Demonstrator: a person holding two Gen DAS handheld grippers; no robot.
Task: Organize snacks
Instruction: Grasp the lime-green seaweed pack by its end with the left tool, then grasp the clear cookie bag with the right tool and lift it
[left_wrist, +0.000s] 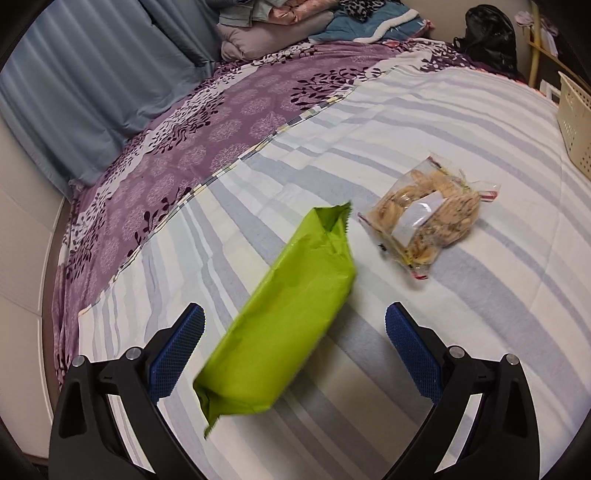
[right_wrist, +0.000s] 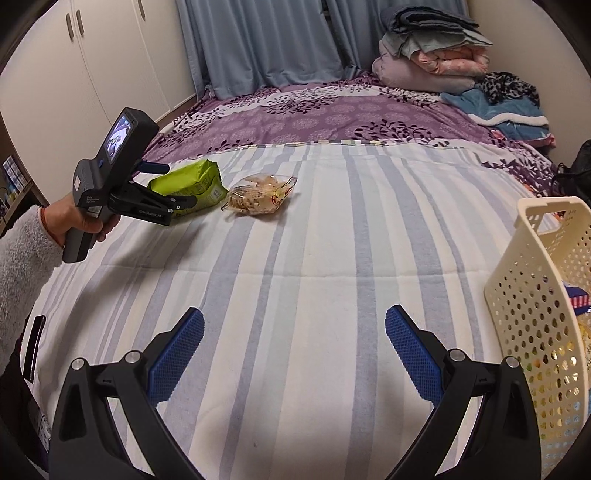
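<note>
A bright green snack packet (left_wrist: 284, 321) lies lengthwise on the striped bed sheet, between the fingers of my left gripper (left_wrist: 294, 314), which is open and not pressing on it. The right wrist view shows the same left gripper (right_wrist: 173, 186), held by a hand in a fuzzy sleeve, straddling the green packet (right_wrist: 192, 184). A clear bag of pale snacks (left_wrist: 424, 218) rests just beyond and to the right of it, also seen as the clear bag (right_wrist: 258, 197). My right gripper (right_wrist: 294, 314) hangs open and empty over bare sheet. The cream perforated basket (right_wrist: 535, 295) stands at its right with packets inside.
The basket (left_wrist: 574, 122) is at the far right edge of the left wrist view. Folded blankets (right_wrist: 428, 55) and clothes are piled at the head of the bed. A black bag (left_wrist: 487, 37) sits by the wall. A dark phone (right_wrist: 33, 347) lies at the bed's left edge.
</note>
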